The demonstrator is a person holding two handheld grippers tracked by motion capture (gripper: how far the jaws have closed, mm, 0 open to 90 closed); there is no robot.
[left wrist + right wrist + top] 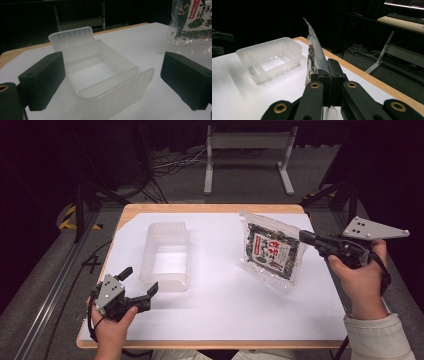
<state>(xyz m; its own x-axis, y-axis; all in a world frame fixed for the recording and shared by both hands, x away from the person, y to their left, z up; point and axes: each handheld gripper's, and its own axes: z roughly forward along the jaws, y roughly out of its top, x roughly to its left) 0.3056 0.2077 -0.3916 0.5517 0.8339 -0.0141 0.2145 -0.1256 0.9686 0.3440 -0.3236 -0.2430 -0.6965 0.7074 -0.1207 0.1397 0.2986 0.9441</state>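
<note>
Here, nearest the person, the left gripper (pixel 139 280) hovers over the table's (pixel 225 312) white surface with its jaws spread wide — just in front of the near end of an empty translucent plastic container (pixel 166 255), not touching it. At the right, the right gripper (pixel 304 235) is clamped on the edge of a clear food packet (pixel 270 251), holding it lifted and tilted. The packet's red-and-white label carries Asian characters too small to read; its dark contents are hard to identify. Beyond the table, a pale metal stand (pixel 248 150) fades into darkness.
</note>
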